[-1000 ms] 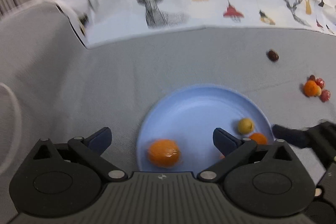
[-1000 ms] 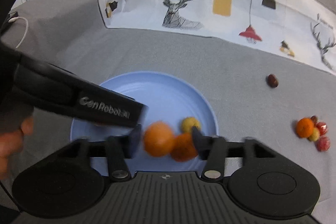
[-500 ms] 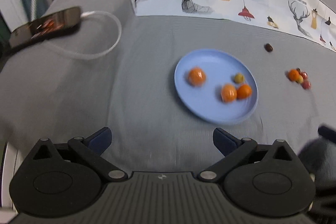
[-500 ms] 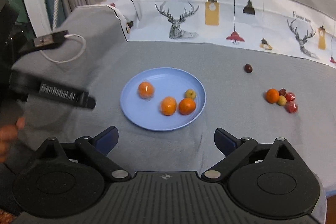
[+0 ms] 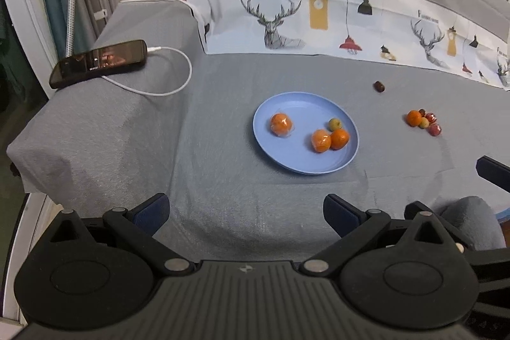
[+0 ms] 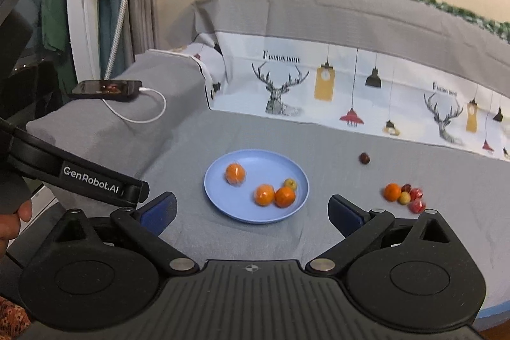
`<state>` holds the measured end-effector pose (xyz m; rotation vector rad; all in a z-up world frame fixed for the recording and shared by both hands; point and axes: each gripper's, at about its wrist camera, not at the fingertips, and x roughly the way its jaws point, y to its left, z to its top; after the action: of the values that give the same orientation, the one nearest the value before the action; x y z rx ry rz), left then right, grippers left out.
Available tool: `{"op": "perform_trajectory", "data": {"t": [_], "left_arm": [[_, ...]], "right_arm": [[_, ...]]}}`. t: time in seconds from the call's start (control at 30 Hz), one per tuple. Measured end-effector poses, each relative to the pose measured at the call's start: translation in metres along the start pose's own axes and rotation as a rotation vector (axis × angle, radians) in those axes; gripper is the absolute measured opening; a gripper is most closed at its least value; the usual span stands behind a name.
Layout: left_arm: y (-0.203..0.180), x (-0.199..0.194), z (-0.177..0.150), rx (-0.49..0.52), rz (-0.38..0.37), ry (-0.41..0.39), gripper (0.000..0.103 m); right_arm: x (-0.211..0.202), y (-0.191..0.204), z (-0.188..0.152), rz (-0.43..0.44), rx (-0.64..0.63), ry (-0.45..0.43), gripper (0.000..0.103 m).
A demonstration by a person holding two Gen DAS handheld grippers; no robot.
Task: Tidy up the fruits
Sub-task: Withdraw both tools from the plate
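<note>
A blue plate (image 5: 287,161) (image 6: 220,199) lies on the grey cover. It holds three oranges, one apart (image 5: 280,123) (image 6: 235,174) and two touching (image 5: 330,140) (image 6: 274,195), plus a small yellow-green fruit (image 5: 335,124) (image 6: 290,183). A cluster of an orange and small red and yellow fruits (image 5: 424,121) (image 6: 403,196) lies to the right, and a dark date (image 5: 378,86) (image 6: 364,158) behind it. My left gripper (image 5: 245,212) is open and empty, well short of the plate. My right gripper (image 6: 251,209) is open and empty, held back from the plate.
A phone (image 5: 98,62) (image 6: 106,89) on a white charging cable (image 5: 165,85) lies on the raised grey armrest at the left. A deer-print cloth (image 5: 318,21) covers the back. The left gripper's body (image 6: 79,177) crosses the left of the right wrist view.
Both grippers let go of their oranges over the plate and pulled far back and up. The oranges now rest on the plate.
</note>
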<state>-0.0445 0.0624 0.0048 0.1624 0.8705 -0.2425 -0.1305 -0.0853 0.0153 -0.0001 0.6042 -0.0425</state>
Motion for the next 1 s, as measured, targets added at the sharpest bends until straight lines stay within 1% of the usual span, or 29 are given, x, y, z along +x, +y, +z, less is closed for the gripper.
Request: {"op": "perform_trajectory", "data": {"t": [0.23, 0.57, 0.8, 1.0], "left_arm": [[0.001, -0.021, -0.002, -0.005, 0.008, -0.05, 0.103], [-0.003, -0.024, -0.003, 0.006, 0.011, -0.055, 0.103], [-0.003, -0.015, -0.001, 0.018, 0.03, -0.035, 0.103], [-0.006, 0.002, 0.006, 0.012, 0.036, 0.019, 0.103]], "right_arm": [[-0.014, 0.004, 0.0, 0.0, -0.011, -0.035, 0.101], [-0.02, 0.005, -0.002, 0.007, -0.015, -0.047, 0.101], [-0.01, 0.002, -0.003, 0.023, 0.012, -0.018, 0.101], [0.003, -0.009, -0.006, 0.032, 0.055, 0.013, 0.101]]}}
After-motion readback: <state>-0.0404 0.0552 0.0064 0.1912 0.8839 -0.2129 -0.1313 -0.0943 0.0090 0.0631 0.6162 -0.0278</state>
